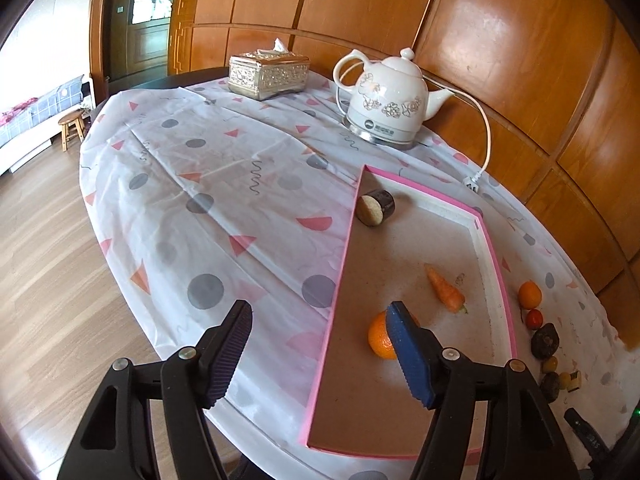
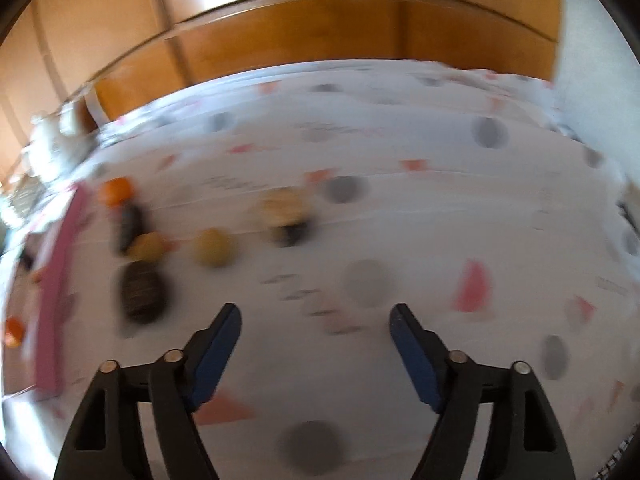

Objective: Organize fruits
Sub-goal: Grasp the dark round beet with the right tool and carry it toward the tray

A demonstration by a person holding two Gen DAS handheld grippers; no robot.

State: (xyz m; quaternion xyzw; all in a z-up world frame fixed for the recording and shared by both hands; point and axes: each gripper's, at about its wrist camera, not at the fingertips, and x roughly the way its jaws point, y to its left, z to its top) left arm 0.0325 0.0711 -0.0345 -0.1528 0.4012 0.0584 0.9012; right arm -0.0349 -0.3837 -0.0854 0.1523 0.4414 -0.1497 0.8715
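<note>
Sorting fruit, I have an orange [image 1: 378,340], carrot [image 1: 446,289] and one round piece [image 1: 376,205] in the pink tray [image 1: 340,272]; several pieces [image 1: 545,342] wait at its three o'clock. My left gripper [image 1: 320,354] and right gripper [image 2: 316,354] hang released, empty.

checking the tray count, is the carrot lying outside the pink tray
No, the carrot lies on the floor of the pink tray, between the orange and the tray's far white wall.
</note>
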